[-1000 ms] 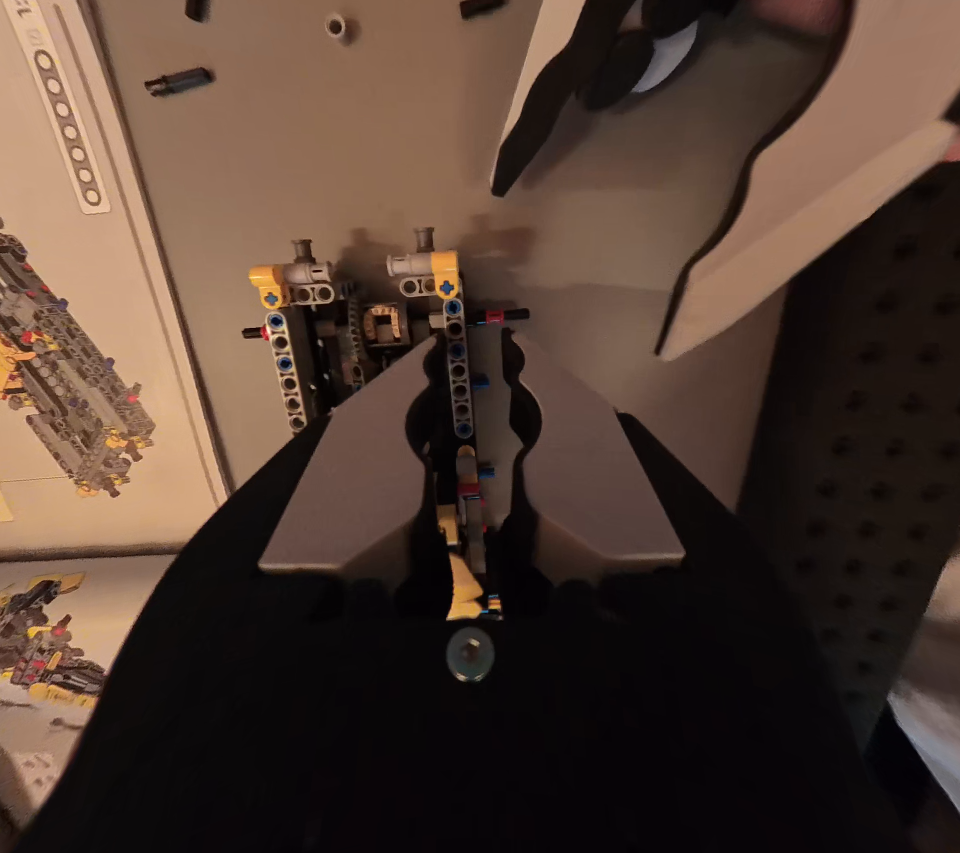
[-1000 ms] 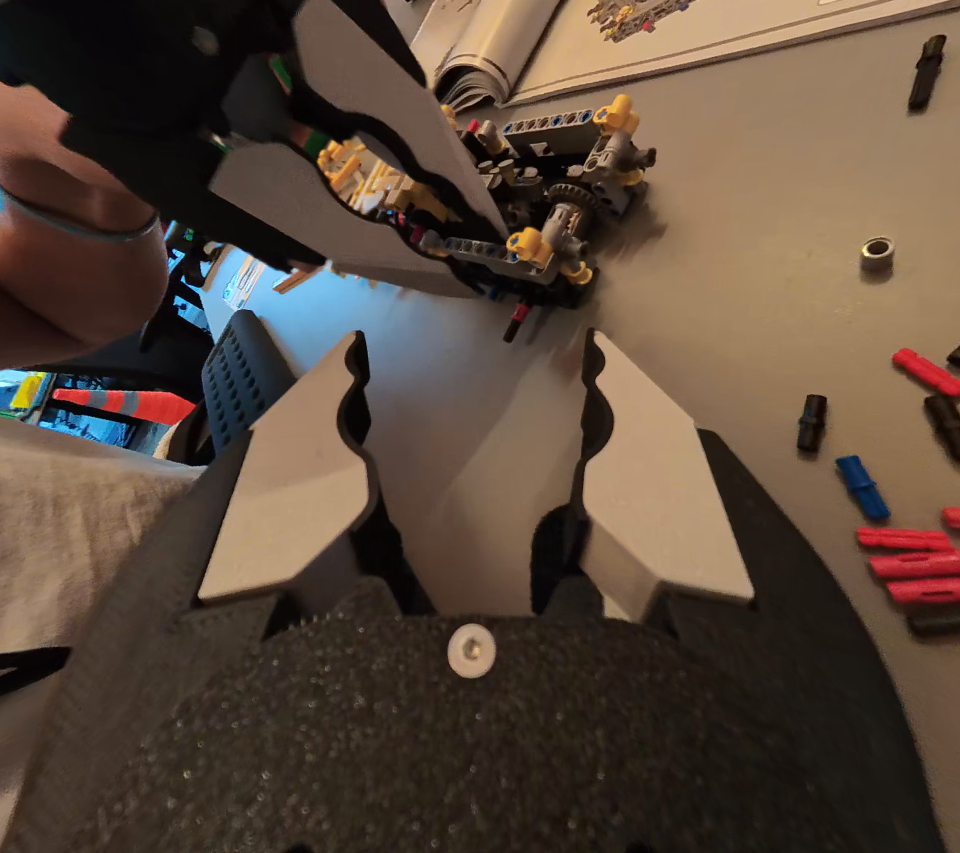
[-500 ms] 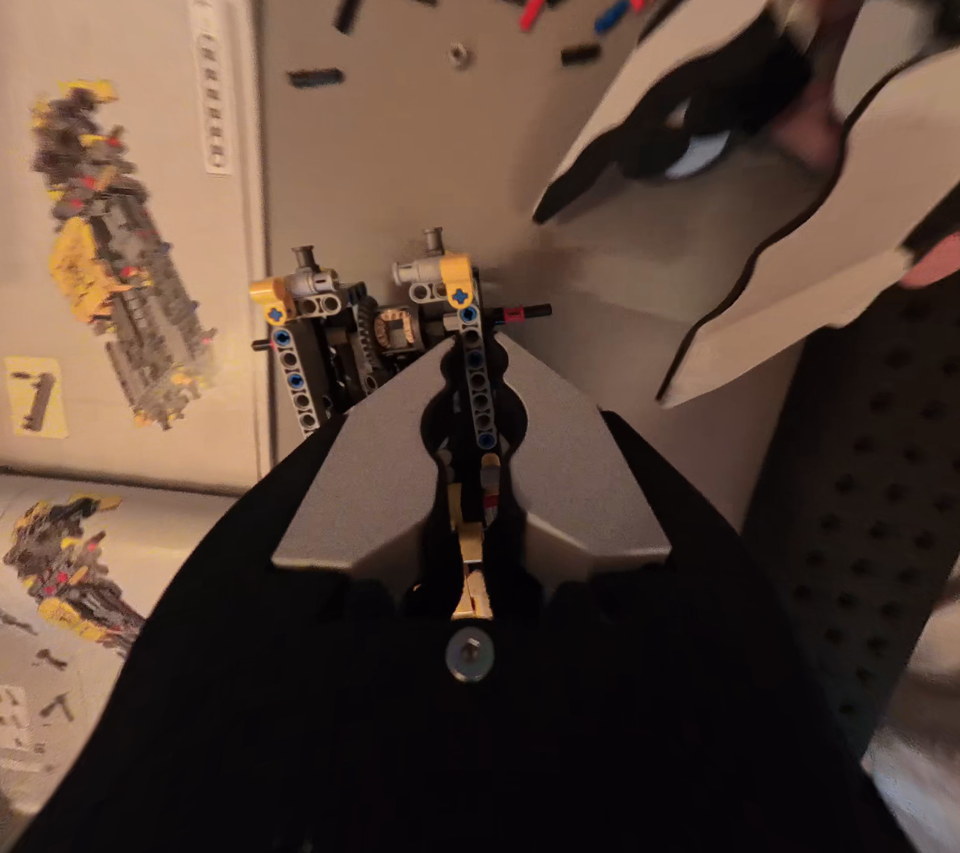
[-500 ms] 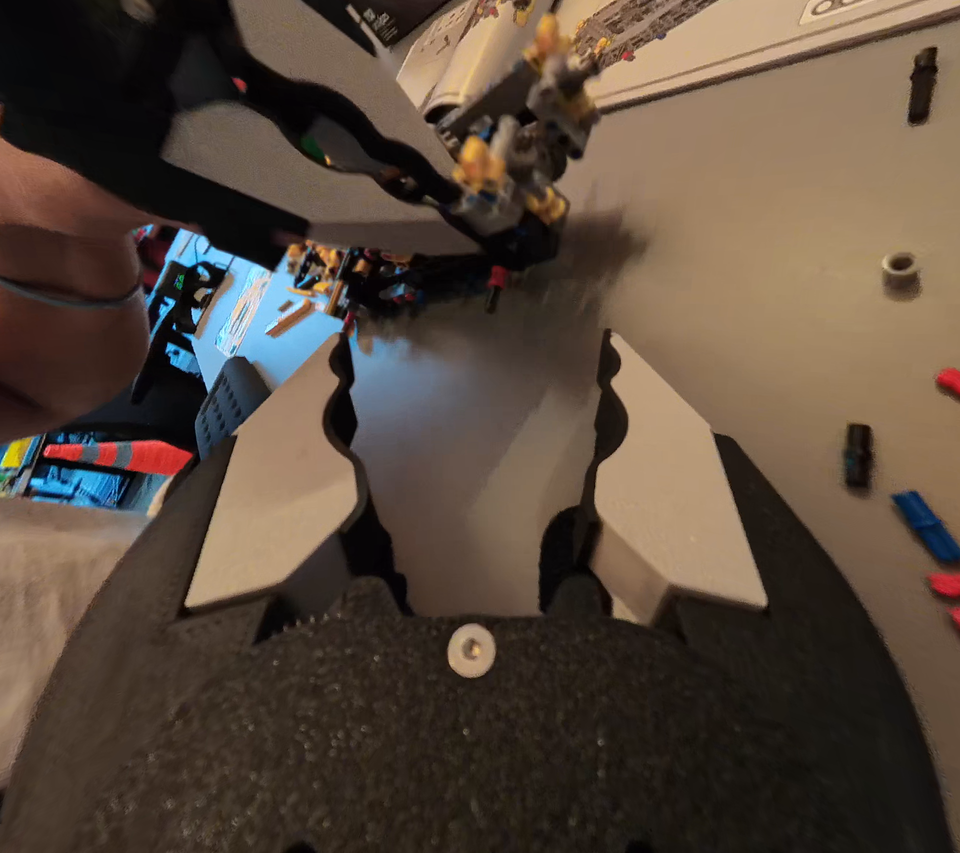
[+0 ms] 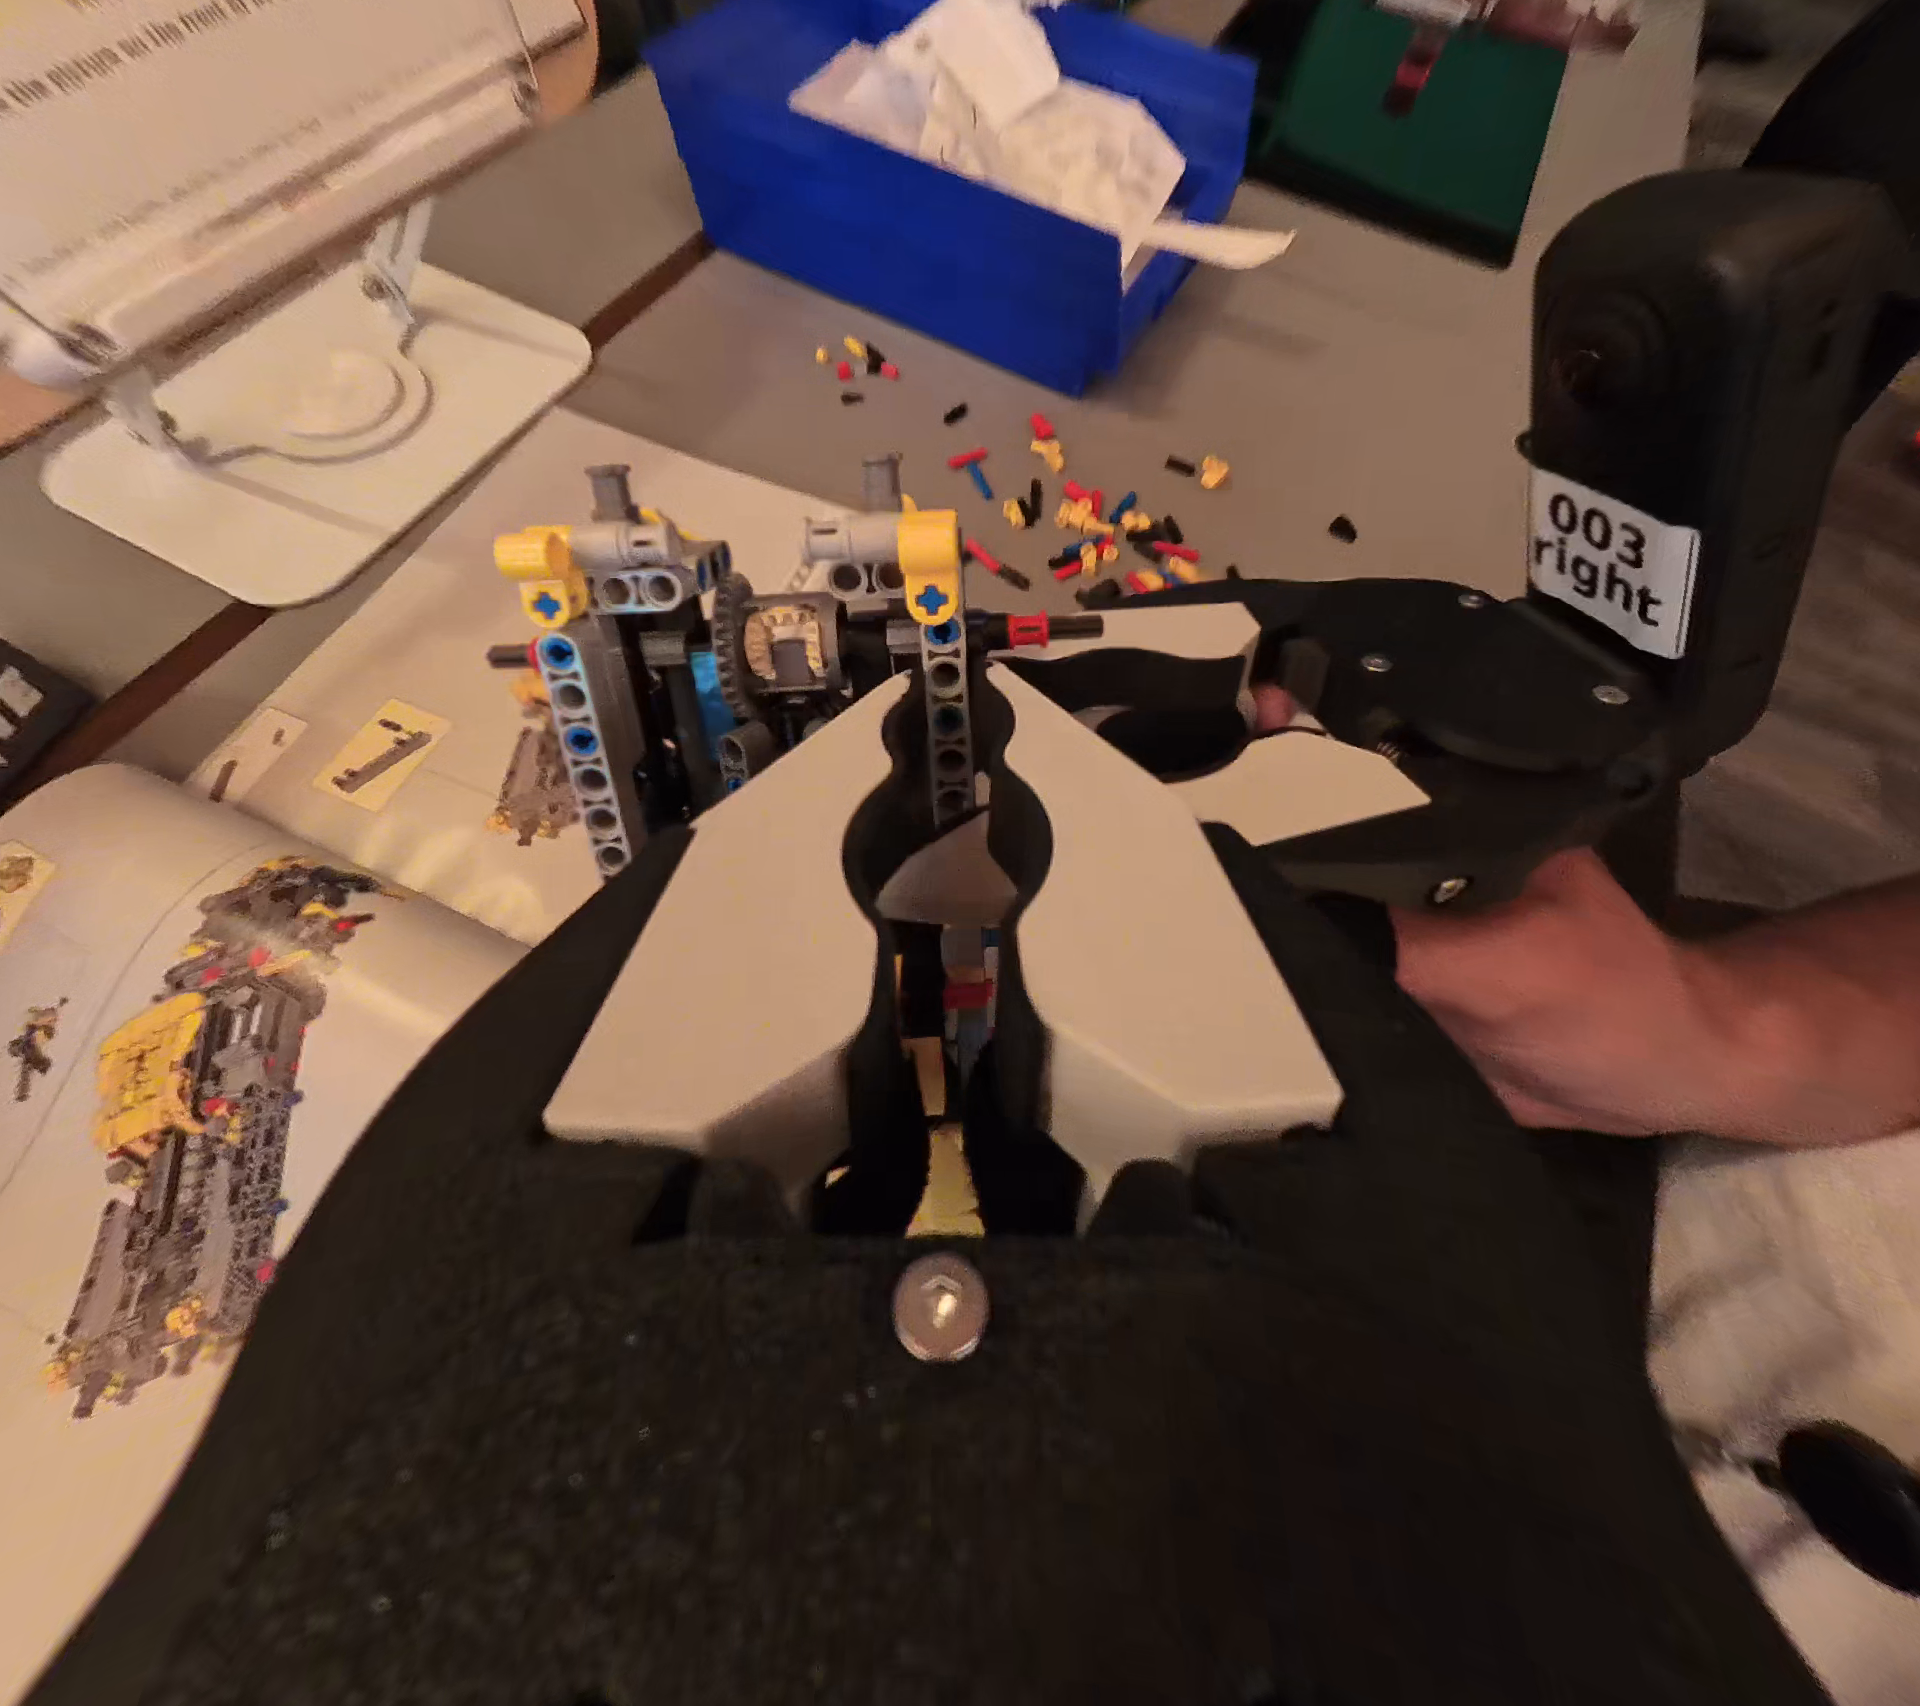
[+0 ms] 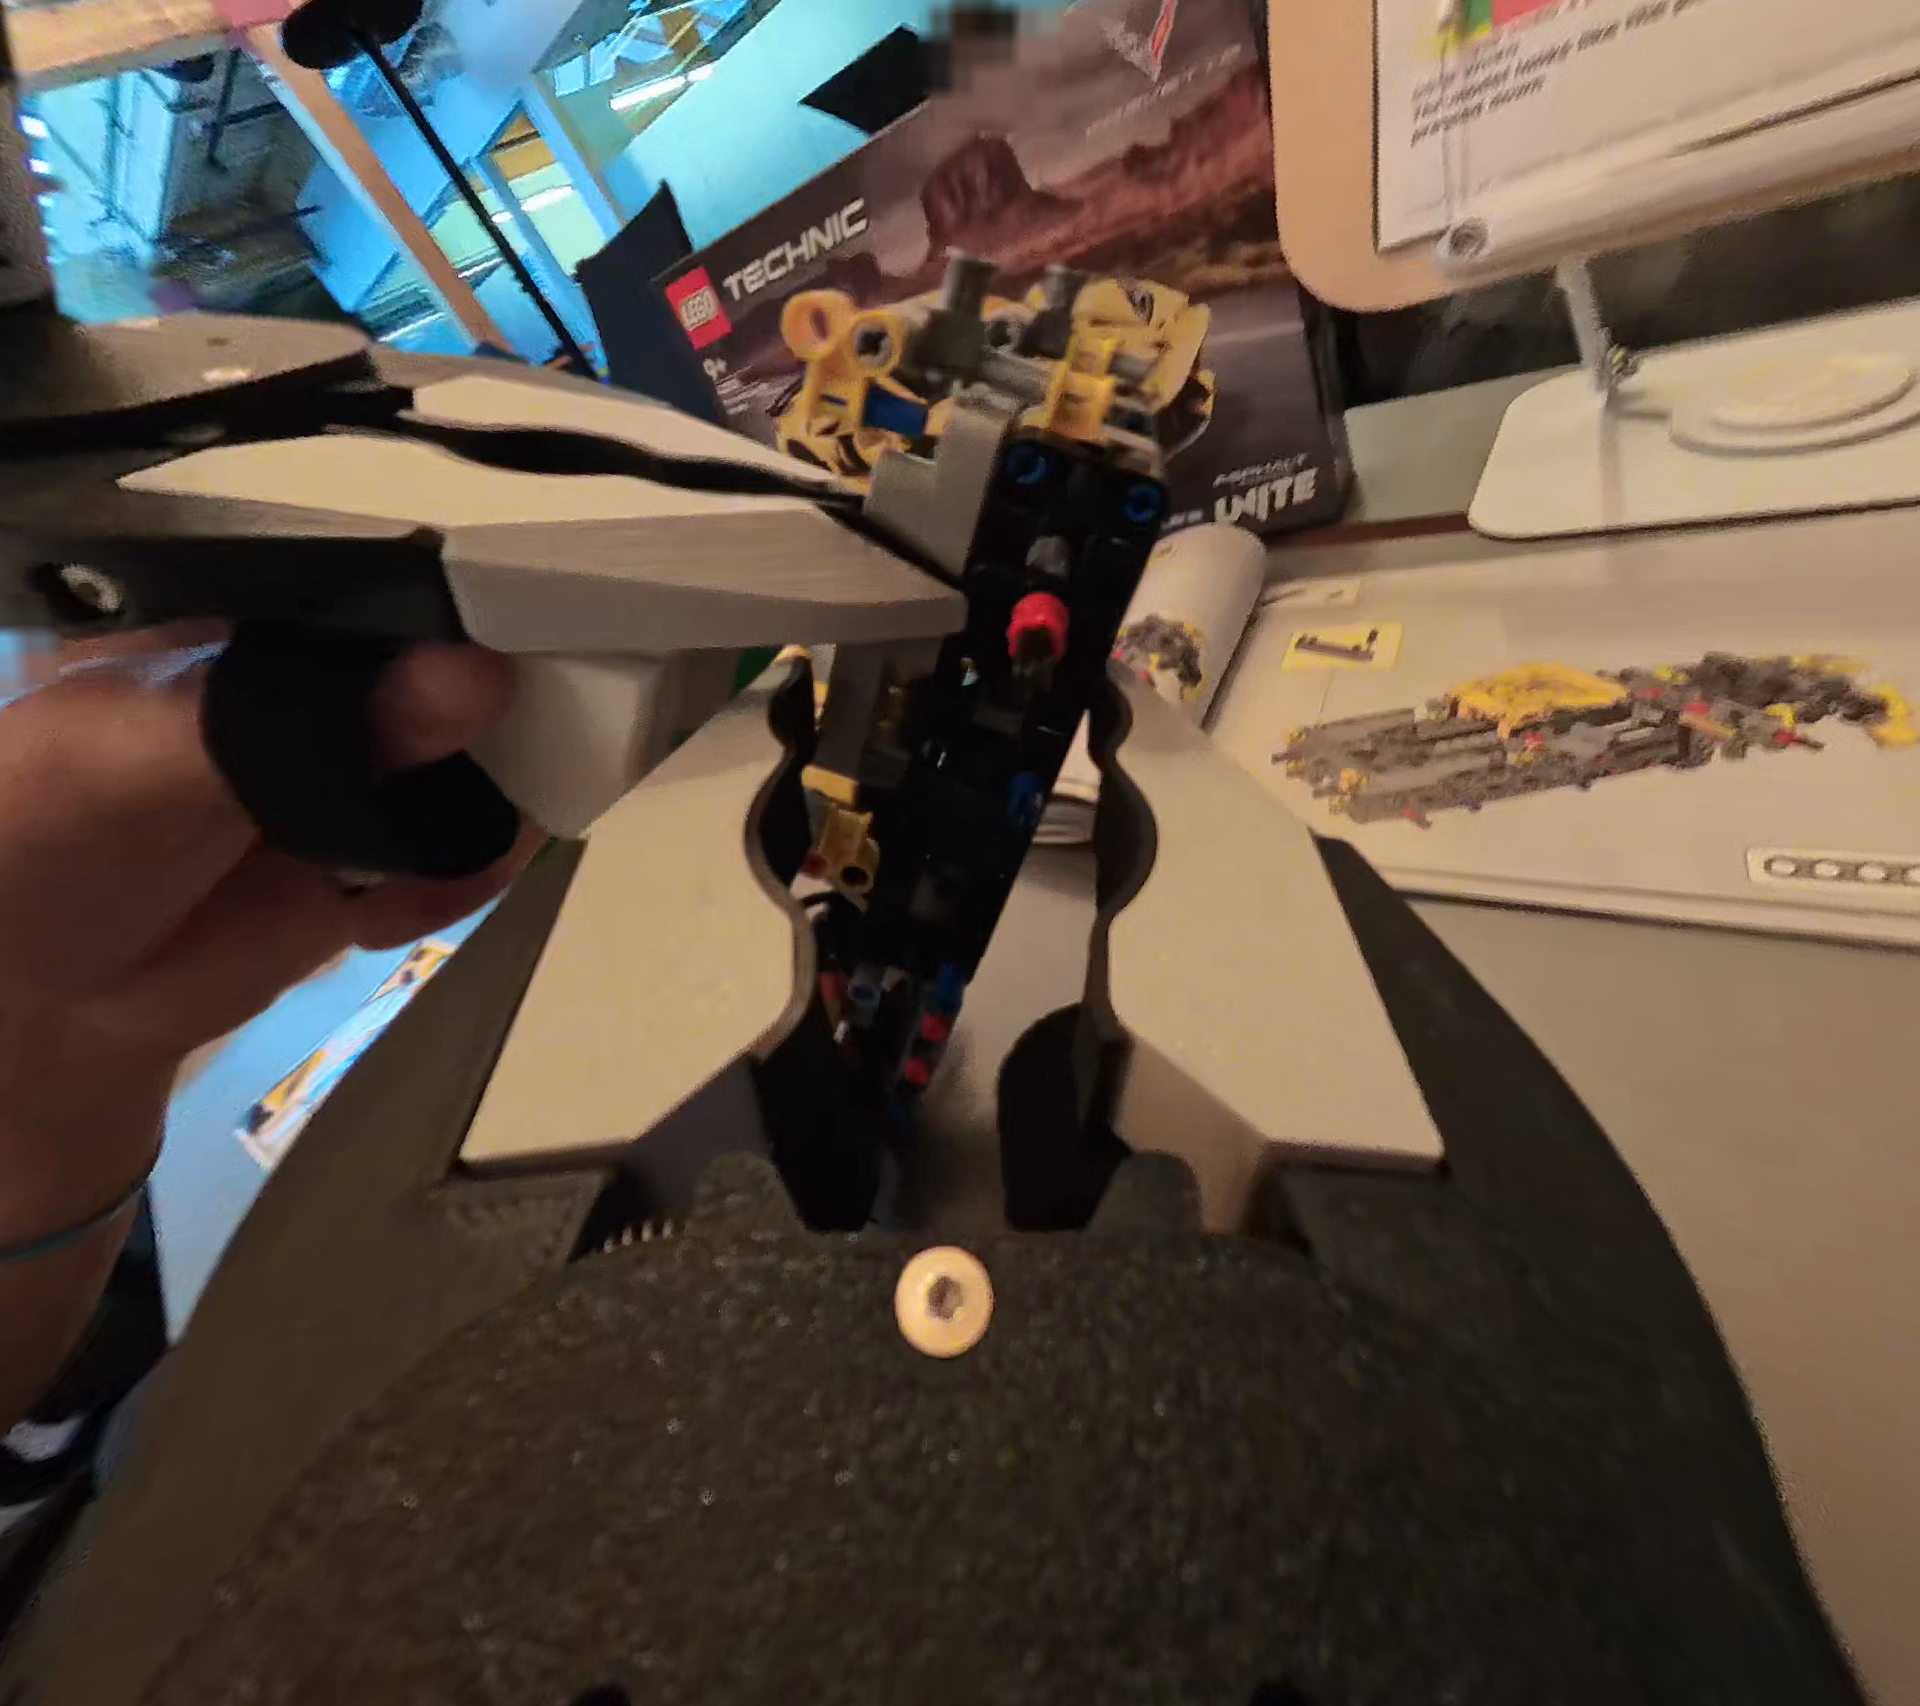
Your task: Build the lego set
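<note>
Between the pinched fingers of the left hand-held gripper [image 5: 948,721] sits the half-built Technic chassis [image 5: 727,669], lifted clear of the grey surface [image 5: 1351,326] above the open instruction booklet [image 5: 208,1033]. At its other side, the right hand-held gripper [image 6: 940,783] is spread apart, its fingers flanking the chassis without clamping it. Loose pins [image 5: 1091,524] lie scattered near a blue bin [image 5: 935,243].
</note>
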A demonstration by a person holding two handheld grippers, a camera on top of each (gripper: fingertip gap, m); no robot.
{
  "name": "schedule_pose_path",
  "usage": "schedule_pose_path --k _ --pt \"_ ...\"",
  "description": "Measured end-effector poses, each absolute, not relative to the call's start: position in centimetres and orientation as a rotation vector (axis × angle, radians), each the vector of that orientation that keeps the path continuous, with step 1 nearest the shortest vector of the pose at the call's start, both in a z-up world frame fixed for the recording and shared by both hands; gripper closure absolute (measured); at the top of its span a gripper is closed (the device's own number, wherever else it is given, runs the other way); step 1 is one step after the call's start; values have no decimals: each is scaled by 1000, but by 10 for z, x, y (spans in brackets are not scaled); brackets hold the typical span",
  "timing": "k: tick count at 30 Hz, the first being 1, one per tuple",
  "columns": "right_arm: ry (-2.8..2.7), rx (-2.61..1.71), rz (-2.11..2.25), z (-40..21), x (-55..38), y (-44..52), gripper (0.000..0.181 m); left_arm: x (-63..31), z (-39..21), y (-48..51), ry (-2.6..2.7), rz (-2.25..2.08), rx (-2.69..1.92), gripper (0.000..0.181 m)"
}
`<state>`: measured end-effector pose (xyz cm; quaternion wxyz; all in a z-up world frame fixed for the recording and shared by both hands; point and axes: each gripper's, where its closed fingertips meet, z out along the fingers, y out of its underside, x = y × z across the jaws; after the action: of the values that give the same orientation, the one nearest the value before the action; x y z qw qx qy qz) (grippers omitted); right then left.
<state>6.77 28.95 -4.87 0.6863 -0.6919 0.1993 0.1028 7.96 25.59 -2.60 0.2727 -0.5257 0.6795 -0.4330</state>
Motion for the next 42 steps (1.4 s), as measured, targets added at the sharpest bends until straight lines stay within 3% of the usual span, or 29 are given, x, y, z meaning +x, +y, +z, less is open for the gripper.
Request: schedule_pose_path --k 4,6,11,18,21,25,30,32,33,36,42 --pt "291 -1564 174 -34 48 294 132 57 -10 261 1755 -1227 -1297 173" --pt "220 -1592 153 -31 39 297 132 40 -3 266 1752 -1251 -1258 154" --pt "-19 -1606 174 -22 18 302 133 -8 16 321 1632 -1262 -1166 140" --pt "-412 -1561 368 -18 -4 300 133 -13 -9 330 1700 -1706 -960 115" --pt "-520 -1528 460 -18 -7 298 133 -15 -1 323 1670 -1930 -867 117" --pt "-604 -1520 506 -19 -10 298 133 -14 2 316 1674 -1952 -780 138" --pt "-629 -1510 511 -18 -6 298 130 -12 3 316 1651 -1925 -787 139" --pt "-573 -1464 542 -7 -3 296 96 -13 3 314 1626 -1917 -784 139" --pt "-549 -1442 589 2 -4 292 91 -15 4 312 1619 -1913 -780 139" --pt "-478 -1375 661 31 -1 283 99 -16 4 311 1603 -1872 -804 138" --pt "-481 -1467 612 30 -2 286 118 -16 4 310 1551 -1824 -864 138"
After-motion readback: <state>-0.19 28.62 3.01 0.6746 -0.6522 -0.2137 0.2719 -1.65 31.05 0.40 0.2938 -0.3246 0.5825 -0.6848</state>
